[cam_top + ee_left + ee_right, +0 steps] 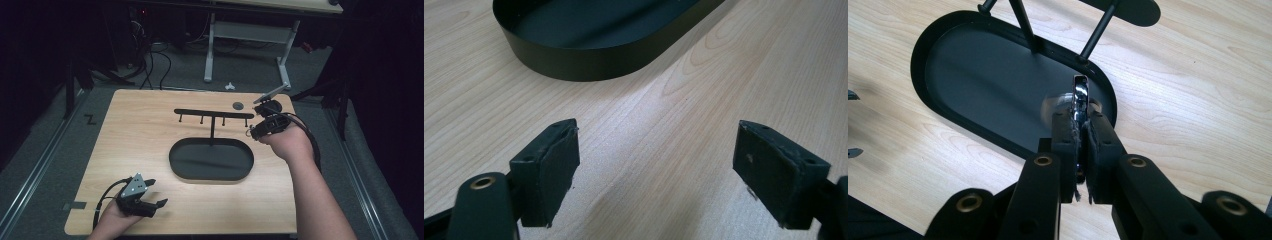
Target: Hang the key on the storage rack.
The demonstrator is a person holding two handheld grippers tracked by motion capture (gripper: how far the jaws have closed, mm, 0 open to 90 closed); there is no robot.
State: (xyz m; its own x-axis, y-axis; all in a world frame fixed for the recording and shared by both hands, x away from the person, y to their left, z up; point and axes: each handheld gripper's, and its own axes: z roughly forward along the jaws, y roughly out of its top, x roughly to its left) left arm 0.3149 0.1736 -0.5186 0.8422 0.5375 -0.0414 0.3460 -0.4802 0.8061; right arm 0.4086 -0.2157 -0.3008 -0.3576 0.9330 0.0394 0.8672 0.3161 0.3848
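Observation:
A black oval tray (pixel 211 160) lies mid-table, and from its far rim rises a black T-shaped stand (pixel 212 114) with small hooks under its bar. My right gripper (pixel 254 131) hovers just off the bar's right end, above the tray's right side. In the right gripper view its jaws (pixel 1080 125) are shut on a thin shiny silver ring (pixel 1079 95) that stands on edge over the tray (pixel 998 80). My left gripper (pixel 157 193) rests near the front left of the table, open with nothing in it. In the left gripper view its pads (pixel 551 165) stand wide apart before the tray's wall (pixel 594 62).
A small dark disc (pixel 238 105) lies on the wooden table (pixel 140 135) behind the stand's right end. Past the far edge stand a white-legged desk (pixel 210 45) and loose cables on the floor (pixel 150 65). Bare wood stretches left of the tray.

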